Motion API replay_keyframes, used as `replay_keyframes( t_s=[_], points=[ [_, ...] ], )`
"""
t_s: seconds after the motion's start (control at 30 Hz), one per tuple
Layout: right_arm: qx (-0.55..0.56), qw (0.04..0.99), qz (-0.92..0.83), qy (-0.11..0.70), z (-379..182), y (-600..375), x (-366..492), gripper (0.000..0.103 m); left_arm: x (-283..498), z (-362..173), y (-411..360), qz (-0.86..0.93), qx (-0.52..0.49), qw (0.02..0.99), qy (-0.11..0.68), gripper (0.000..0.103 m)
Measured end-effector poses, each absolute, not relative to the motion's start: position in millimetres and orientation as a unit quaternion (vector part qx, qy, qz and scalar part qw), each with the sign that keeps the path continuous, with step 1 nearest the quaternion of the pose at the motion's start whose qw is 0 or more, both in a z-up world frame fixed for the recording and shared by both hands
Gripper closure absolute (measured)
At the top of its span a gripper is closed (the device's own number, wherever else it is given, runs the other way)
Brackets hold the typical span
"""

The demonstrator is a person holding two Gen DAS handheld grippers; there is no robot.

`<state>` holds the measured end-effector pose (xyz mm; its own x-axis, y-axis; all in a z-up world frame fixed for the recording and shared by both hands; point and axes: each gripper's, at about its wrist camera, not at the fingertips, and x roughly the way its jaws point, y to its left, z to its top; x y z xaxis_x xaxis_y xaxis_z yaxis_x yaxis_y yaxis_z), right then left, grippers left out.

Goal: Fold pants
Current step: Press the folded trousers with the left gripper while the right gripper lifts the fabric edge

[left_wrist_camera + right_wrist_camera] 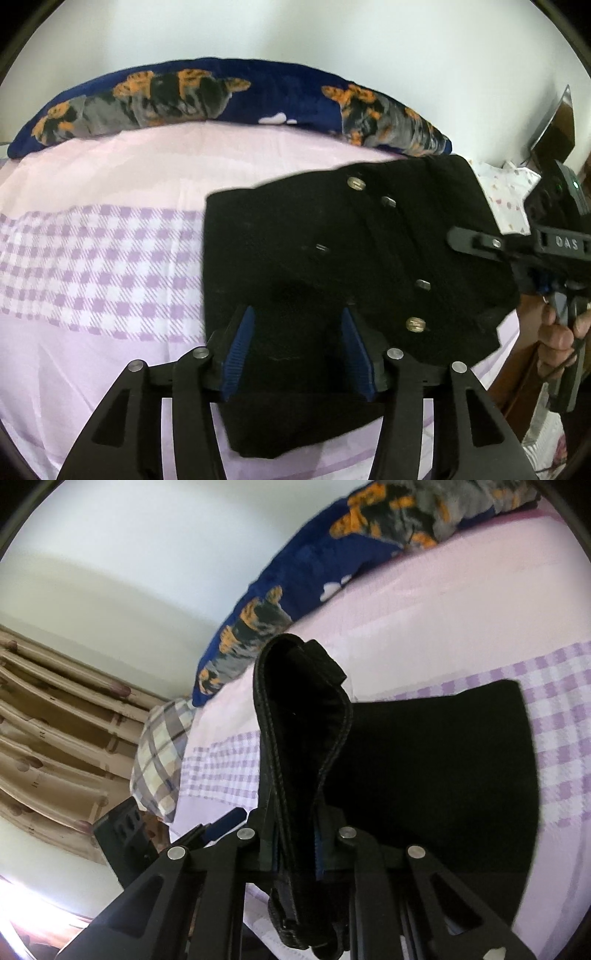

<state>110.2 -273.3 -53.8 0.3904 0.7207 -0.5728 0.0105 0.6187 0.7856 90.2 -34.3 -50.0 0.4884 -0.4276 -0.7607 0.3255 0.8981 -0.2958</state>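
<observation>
The black pants (332,243) lie partly folded on the pink bed sheet (110,177), with metal buttons showing on the raised top part. My left gripper (297,347) is open, its blue pads either side of a lower fold of the pants. My right gripper (295,845) is shut on the waistband (295,720) and holds it up off the bed. The rest of the pants (443,775) spread flat to the right in the right wrist view. The right gripper also shows at the right edge of the left wrist view (546,243).
A navy blanket with orange and grey print (221,96) lies along the far edge of the bed against a white wall. A checked pillow (162,753) sits at the bed's end near beige curtains (55,738). The sheet has a purple gingham band (92,266).
</observation>
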Motion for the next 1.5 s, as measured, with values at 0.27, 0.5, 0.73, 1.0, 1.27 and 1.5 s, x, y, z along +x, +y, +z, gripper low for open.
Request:
replay_keyframes(
  t_s=[0.27,0.5,0.73,1.0,1.27,1.5],
  points=[
    [0.38,0.757,0.182,0.499,-77.8,-315.7,95.4,0.09,98.2,-53.4,-51.8,-0.232,-0.036,0.853,0.466,0.051],
    [0.375,0.754,0.138,0.522,-124.6,-335.6,92.0,0.09,95.3,-74.8,-71.6,-0.248,0.006,0.836,0.489,0.051],
    [0.382,0.754,0.114,0.522,-119.2,-345.0,82.7,0.068,85.6,-90.5,-85.1,-0.246,0.056,0.835,0.489,0.05],
    [0.397,0.743,0.136,0.521,-102.1,-349.5,46.8,0.076,88.6,-90.1,-82.2,-0.251,0.044,0.833,0.491,0.048],
    [0.381,0.778,0.12,0.485,-72.5,-346.2,31.0,0.093,87.4,-84.4,-78.2,-0.263,0.036,0.821,0.505,0.047],
    [0.358,0.788,0.094,0.491,-67.7,-345.0,13.1,0.094,71.8,-76.3,-78.7,-0.291,0.05,0.809,0.509,0.047]
  ],
)
